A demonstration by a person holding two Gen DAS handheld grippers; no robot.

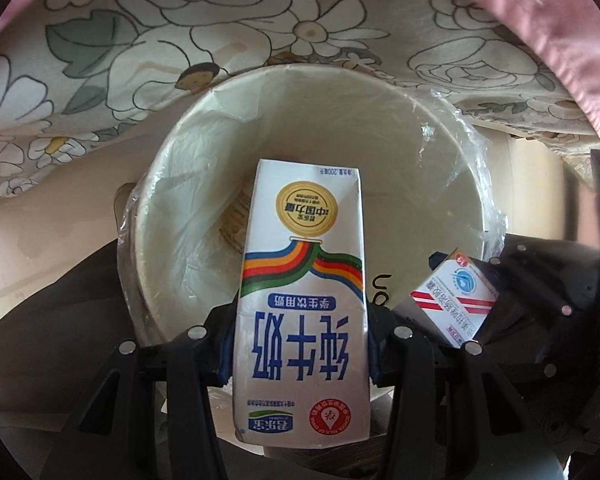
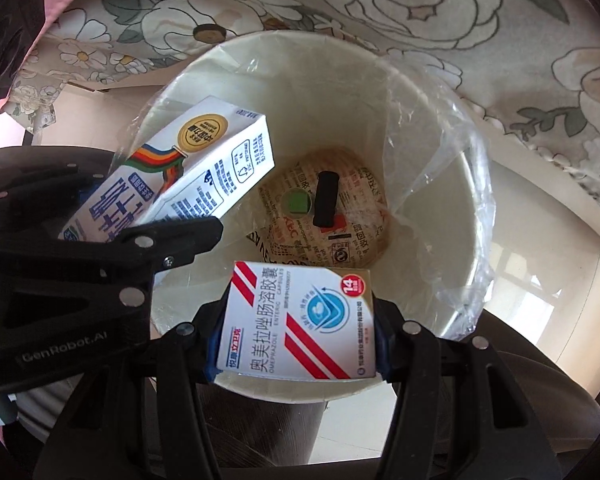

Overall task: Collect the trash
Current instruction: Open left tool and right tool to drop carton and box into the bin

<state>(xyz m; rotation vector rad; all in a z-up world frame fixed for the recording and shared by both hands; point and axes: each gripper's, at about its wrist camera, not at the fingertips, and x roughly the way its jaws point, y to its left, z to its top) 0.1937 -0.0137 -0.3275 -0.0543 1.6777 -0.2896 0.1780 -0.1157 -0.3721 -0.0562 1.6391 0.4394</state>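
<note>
My left gripper (image 1: 302,344) is shut on a white milk carton (image 1: 304,280) with a rainbow stripe, held over the mouth of a cream waste bin (image 1: 440,128) lined with clear plastic. My right gripper (image 2: 296,336) is shut on a small white medicine box (image 2: 296,324) with red stripes, just above the near rim of the waste bin (image 2: 452,184). In the right wrist view the milk carton (image 2: 204,176) and the left gripper (image 2: 112,240) reach in from the left. The medicine box (image 1: 456,300) shows at the right of the left wrist view. A round printed package (image 2: 340,216) with a black piece lies at the bin's bottom.
A floral cloth (image 1: 180,40) with a pink border (image 1: 540,40) hangs behind the bin. Pale floor (image 2: 540,208) surrounds the bin. Dark furniture edges (image 1: 40,320) sit at the lower sides of the left wrist view.
</note>
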